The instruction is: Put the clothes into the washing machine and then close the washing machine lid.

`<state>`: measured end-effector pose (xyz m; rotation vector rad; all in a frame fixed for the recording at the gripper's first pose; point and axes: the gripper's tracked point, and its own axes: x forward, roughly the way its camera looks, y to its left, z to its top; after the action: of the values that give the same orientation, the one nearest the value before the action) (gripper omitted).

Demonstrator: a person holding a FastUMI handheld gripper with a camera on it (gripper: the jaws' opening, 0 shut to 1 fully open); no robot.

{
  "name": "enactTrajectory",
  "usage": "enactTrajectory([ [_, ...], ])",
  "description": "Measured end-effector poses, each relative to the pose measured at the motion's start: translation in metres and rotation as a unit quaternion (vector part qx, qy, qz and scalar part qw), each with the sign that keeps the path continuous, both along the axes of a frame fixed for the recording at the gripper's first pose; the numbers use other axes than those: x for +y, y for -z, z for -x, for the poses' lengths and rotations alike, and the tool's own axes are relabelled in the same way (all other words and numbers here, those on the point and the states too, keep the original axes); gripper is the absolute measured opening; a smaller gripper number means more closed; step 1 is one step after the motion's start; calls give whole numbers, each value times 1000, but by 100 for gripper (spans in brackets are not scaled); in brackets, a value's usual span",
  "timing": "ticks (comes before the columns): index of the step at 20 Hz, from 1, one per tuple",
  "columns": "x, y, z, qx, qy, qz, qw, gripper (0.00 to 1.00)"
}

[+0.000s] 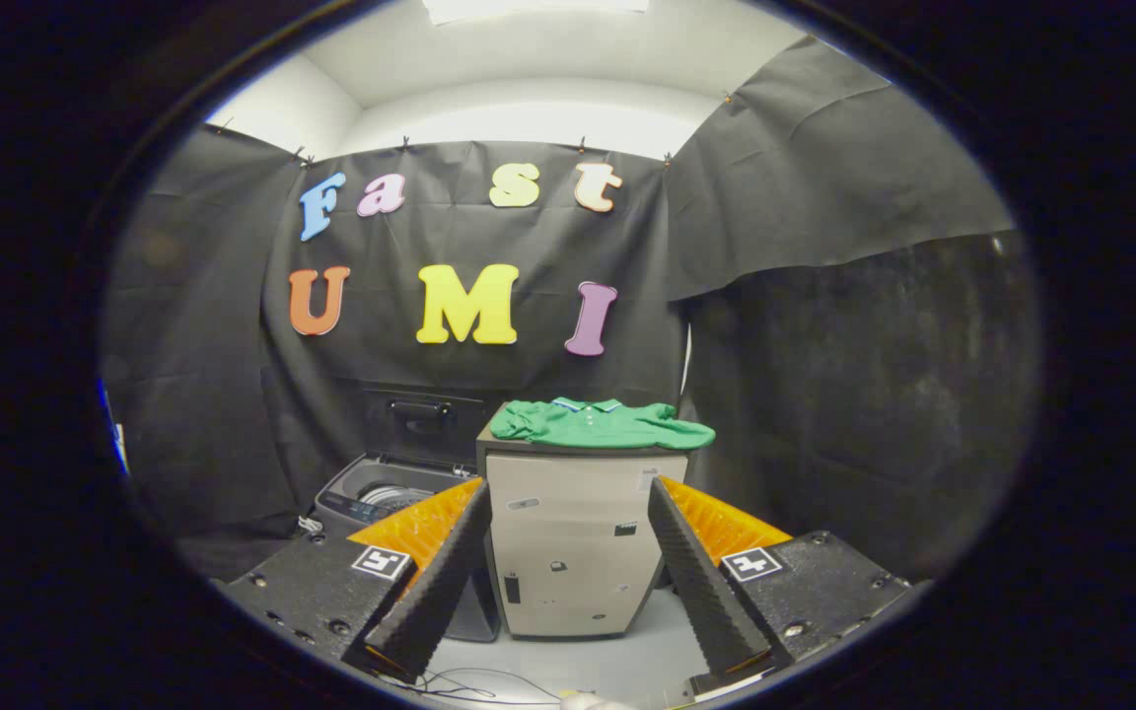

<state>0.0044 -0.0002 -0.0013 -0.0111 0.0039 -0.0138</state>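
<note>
On top of the cabinet [573, 552] lay the green shirt [600, 424], beyond the wide-open, empty tongs [568, 572], which should approach level and pinch its bunched middle.

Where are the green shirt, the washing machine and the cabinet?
green shirt [600, 424], gripper view: middle of its body, beyond the open tongs [568, 582].
washing machine [371, 503], gripper view: its control panel.
cabinet [578, 542], gripper view: its front.

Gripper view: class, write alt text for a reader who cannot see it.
A green shirt lies on top of a pale cabinet, beyond the open, empty claw. Left of the cabinet stands a top-loading washing machine with its lid raised, against the booth's black cloth wall.
</note>
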Motion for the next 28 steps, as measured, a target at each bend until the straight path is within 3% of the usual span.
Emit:
enactTrajectory([
  [15,5,-49,-25,-7,18,6,1000,100],
  [22,-11,-104,-68,-15,30,-3,999,100],
  [28,-25,-146,-138,-8,19,-25,999,99],
])
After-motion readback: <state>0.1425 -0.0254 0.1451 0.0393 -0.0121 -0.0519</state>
